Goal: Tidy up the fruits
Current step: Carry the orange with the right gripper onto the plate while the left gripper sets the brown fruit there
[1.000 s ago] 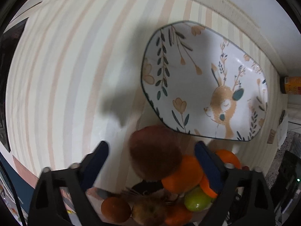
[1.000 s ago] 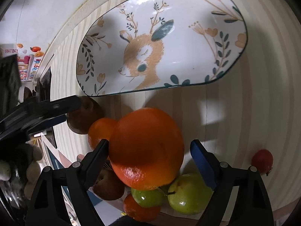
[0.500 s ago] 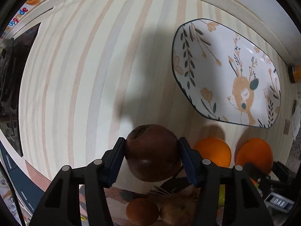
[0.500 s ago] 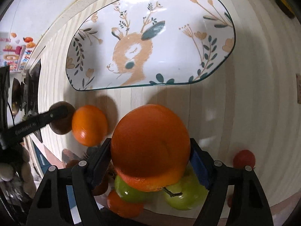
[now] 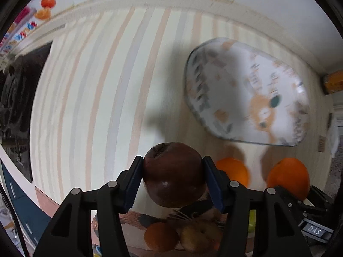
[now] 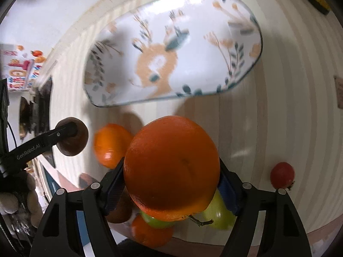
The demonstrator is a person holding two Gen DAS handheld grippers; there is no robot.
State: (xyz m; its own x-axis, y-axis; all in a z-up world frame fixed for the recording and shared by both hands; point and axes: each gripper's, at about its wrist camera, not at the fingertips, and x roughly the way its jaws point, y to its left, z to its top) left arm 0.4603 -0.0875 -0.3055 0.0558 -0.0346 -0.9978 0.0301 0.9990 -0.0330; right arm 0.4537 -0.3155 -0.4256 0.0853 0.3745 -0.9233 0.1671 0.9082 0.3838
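My left gripper [image 5: 173, 177] is shut on a dark brown-red round fruit [image 5: 173, 174] and holds it above the striped table. My right gripper [image 6: 171, 180] is shut on a large orange [image 6: 171, 165], also raised. The orange also shows in the left wrist view [image 5: 288, 177], and the brown fruit in the right wrist view [image 6: 72, 137]. A deer-print plate [image 5: 246, 98] lies empty beyond both grippers; it also shows in the right wrist view [image 6: 171, 49]. A second orange [image 6: 111, 144] lies on the table between the grippers.
Below the grippers lie more fruits: green apples [image 6: 216, 214], an orange [image 6: 150, 231], a yellowish apple [image 5: 199, 235]. A small red fruit [image 6: 282, 174] sits on the table at the right. A yellow jar [image 5: 334, 81] stands by the wall. A dark stove [image 5: 17, 98] is at the left.
Both grippers closed on their fruits a second ago and have since lifted them up and back from the pile. The plate now looks farther off.
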